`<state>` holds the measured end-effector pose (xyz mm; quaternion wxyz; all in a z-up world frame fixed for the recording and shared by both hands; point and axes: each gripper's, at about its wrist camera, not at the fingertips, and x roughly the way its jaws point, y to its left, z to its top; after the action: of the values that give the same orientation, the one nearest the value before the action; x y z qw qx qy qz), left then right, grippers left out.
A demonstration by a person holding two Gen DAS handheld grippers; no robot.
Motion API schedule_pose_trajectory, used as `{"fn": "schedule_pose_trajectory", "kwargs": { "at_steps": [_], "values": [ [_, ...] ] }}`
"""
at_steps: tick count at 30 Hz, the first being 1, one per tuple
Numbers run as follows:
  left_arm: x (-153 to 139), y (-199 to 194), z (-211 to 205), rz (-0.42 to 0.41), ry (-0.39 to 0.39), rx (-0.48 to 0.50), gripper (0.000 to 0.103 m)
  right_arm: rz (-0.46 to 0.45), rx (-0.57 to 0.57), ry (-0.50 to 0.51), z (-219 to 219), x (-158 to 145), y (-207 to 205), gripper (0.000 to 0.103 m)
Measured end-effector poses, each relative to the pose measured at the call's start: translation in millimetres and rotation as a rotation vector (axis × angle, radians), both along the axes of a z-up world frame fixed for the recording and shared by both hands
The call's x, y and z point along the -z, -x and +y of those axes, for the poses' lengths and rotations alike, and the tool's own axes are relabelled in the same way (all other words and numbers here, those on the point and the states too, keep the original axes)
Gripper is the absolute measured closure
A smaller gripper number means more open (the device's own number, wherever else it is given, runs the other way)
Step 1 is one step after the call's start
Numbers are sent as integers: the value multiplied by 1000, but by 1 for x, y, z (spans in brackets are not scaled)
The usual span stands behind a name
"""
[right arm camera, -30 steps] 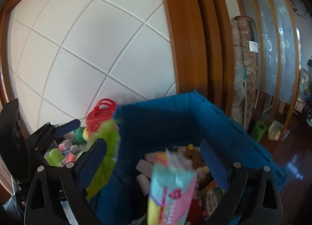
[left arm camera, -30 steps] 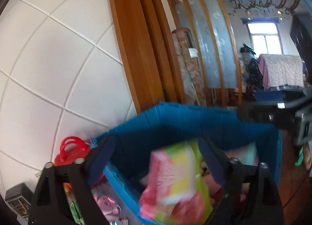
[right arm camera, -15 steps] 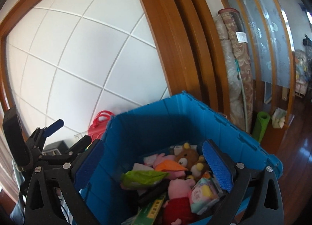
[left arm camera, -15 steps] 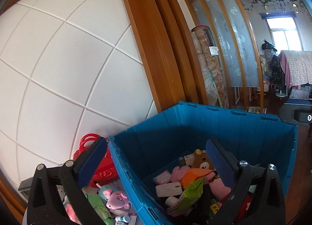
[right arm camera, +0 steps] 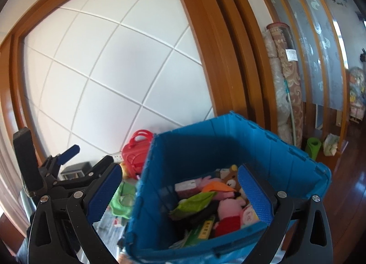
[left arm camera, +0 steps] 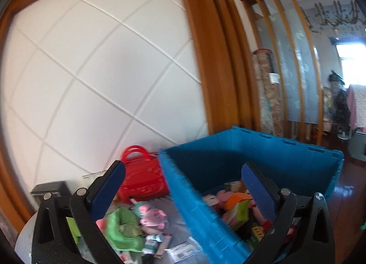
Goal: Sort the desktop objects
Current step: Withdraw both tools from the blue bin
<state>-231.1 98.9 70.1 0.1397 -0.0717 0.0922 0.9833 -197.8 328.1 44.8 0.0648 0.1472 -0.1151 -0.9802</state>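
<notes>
Going left to right in the left wrist view: the left tongs (left arm camera: 183, 181) are spread wide with nothing between the blue pads. Under the left pad there's a small pile on the grey table (left arm camera: 25, 241): a crumpled green cloth thing (left arm camera: 123, 225), then a pink plush pig (left arm camera: 152, 214) lying on its side, and some small packets closer to the camera that are too blurry to identify. Behind those, a red handbag (left arm camera: 143, 178) stands upright against the white panelled wall, handles up. Just right of it is the blue crate (left arm camera: 196, 209); its near wall runs diagonally between the two pads, so the right pad hangs over the crate's inside, where plush toys and packets are heaped. In the right wrist view, the right tongs (right arm camera: 178, 193) have just been opening and now stand fully wide, empty, the crate's near corner sitting between the pads. The right pad is over the toys: a green pouch (right arm camera: 194, 202) lying roughly crosswise, a brown bear (right arm camera: 231, 180) face-up behind it, a pink plush (right arm camera: 228, 209) in red clothing beside them. The other tongs show at far left, well apart from the crate.
</notes>
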Motion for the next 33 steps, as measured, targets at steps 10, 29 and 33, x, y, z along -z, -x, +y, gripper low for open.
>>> {"fn": "schedule_pose_trajectory", "kwargs": {
  "at_steps": [10,29,33],
  "values": [
    [18,-69,-101,-33,-29,54,0,-54,-8,13,-97,18,-92,0],
    [37,-120,-120,-126,-73,50,2,-170,119,-62,-139,59,-159,0],
    [32,-127,-114,-115,-89,67,3,-164,156,-71,-127,59,-163,0]
  ]
}}
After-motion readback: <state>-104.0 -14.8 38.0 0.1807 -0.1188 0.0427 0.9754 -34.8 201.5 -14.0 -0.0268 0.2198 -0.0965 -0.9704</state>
